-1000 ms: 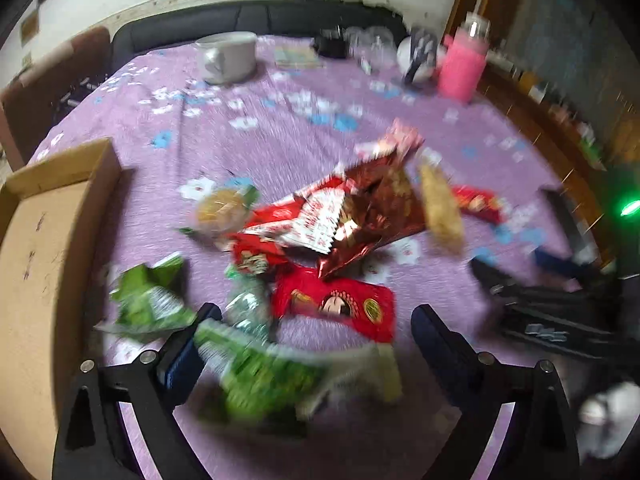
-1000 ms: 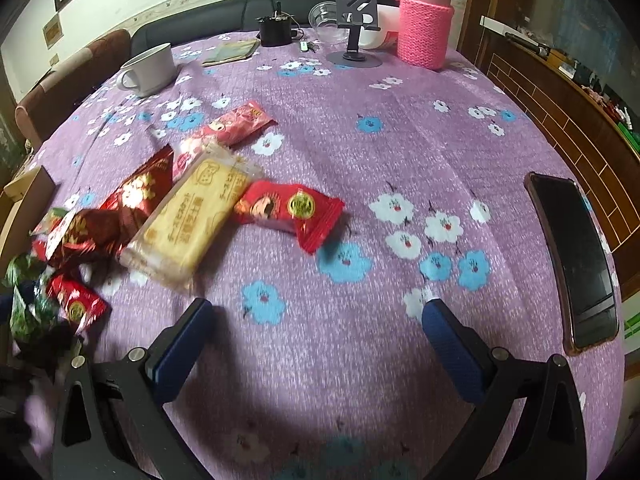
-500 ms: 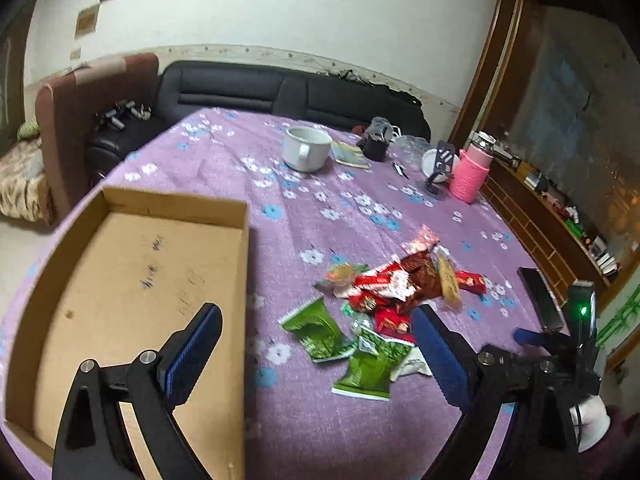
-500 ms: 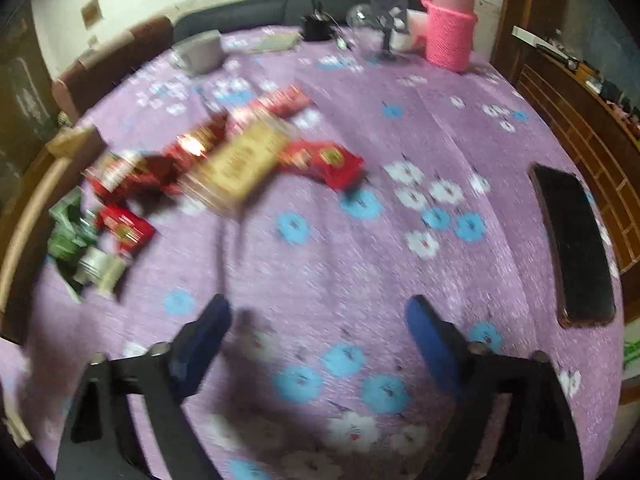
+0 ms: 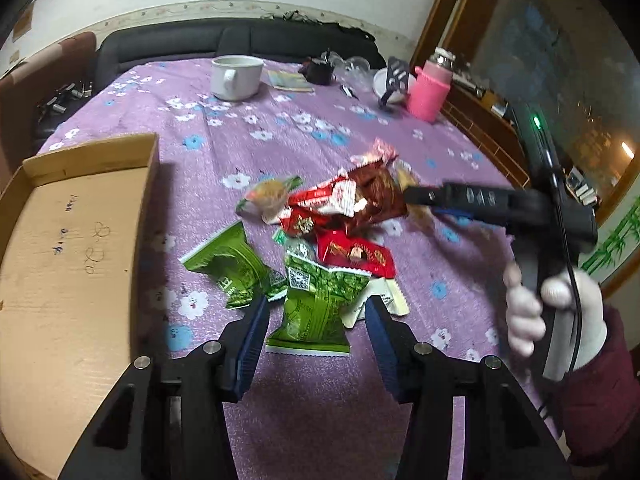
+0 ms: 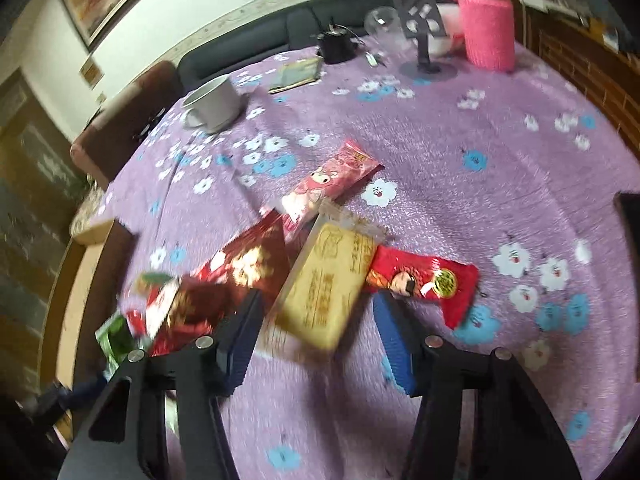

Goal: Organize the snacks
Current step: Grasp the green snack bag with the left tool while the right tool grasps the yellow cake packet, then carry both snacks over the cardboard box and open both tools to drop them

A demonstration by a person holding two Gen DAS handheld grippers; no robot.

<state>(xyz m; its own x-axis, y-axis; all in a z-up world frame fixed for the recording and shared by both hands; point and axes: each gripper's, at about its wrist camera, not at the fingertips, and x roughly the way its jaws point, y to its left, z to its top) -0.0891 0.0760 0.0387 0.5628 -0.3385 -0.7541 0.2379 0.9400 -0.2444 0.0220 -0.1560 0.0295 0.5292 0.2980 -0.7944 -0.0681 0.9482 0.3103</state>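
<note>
A pile of snack packets lies on the purple flowered tablecloth [image 5: 320, 420]. In the left wrist view my left gripper [image 5: 316, 302] straddles a green packet [image 5: 316, 316]. Its jaws are closing, and a gap still shows at each pad. In the right wrist view my right gripper [image 6: 318, 298] straddles a yellow biscuit packet [image 6: 328, 276]. Those jaws are closing too, and the pads do not touch it. The right gripper [image 5: 412, 196] also shows at the pile's right side, held by a gloved hand [image 5: 552, 308]. An open cardboard box [image 5: 72, 240] sits on the left.
Around the held-over packets lie a red packet [image 5: 354, 254], a dark red foil bag [image 5: 376, 196], a second green packet [image 5: 228, 256] and a pink packet [image 6: 332, 180]. A white mug [image 5: 236, 76], a pink bottle [image 5: 428, 88] and a phone stand [image 6: 420, 20] stand at the far side.
The left gripper has swung from above the box to over the green packet. The right gripper has come in around the yellow packet. Both pairs of jaws have narrowed.
</note>
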